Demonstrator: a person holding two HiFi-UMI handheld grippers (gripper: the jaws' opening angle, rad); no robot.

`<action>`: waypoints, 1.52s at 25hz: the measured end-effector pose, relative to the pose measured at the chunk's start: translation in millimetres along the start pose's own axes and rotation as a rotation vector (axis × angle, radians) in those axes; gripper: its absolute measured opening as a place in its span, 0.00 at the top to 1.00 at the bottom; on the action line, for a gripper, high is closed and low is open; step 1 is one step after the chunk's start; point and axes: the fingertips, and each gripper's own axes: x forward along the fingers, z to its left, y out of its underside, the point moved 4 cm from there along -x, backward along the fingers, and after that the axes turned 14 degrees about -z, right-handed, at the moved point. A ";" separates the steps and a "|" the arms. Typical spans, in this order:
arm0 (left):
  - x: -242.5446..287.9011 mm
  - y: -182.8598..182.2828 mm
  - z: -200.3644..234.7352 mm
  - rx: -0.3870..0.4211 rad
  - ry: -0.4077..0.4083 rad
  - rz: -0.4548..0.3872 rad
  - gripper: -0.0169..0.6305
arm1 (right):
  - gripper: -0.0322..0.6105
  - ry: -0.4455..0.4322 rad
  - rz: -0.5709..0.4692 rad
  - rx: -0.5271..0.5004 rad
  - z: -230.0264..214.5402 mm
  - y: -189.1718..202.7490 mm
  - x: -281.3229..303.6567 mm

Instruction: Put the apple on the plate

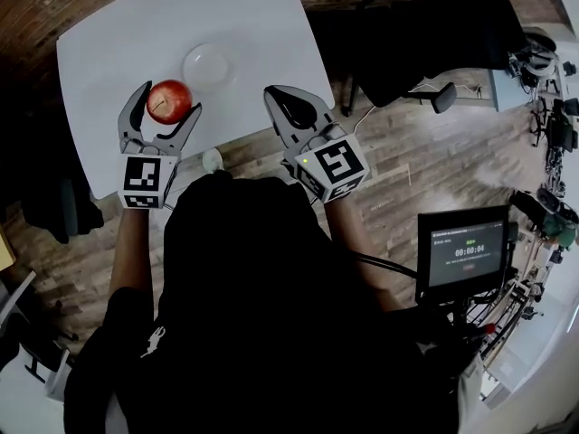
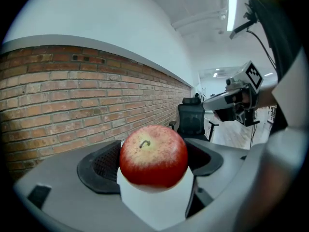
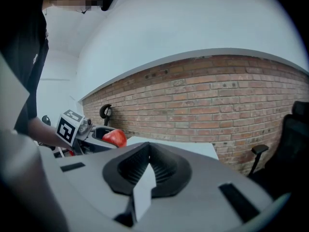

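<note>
My left gripper [image 1: 169, 99] is shut on a red apple [image 1: 169, 100], which sits over the near part of the white table [image 1: 109, 34]. In the left gripper view the apple [image 2: 153, 154] fills the space between both dark pads, stem up. A white plate [image 1: 209, 64] lies on the table just beyond and to the right of the apple, with nothing on it. My right gripper [image 1: 288, 105] hovers at the table's near right edge, shut on nothing; its pads meet in the right gripper view [image 3: 147, 153]. That view also shows the apple [image 3: 114, 137] at the left.
A black office chair [image 1: 407, 43] stands right of the table, on the wooden floor. A small monitor [image 1: 463, 253] on a stand sits at the lower right. A brick wall [image 2: 72, 95] runs behind the table.
</note>
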 end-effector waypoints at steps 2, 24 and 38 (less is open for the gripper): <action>2.2 -0.5 7.7 -0.009 0.007 -0.007 0.33 | 0.95 0.007 0.007 -0.002 1.2 -1.2 8.2; -14.9 19.2 30.3 -0.016 -0.002 0.035 0.33 | 0.95 -0.045 0.023 0.019 22.9 2.5 46.8; 39.3 -0.2 15.1 0.000 -0.154 0.033 0.33 | 0.95 -0.260 -0.041 -0.004 -30.4 -16.6 84.9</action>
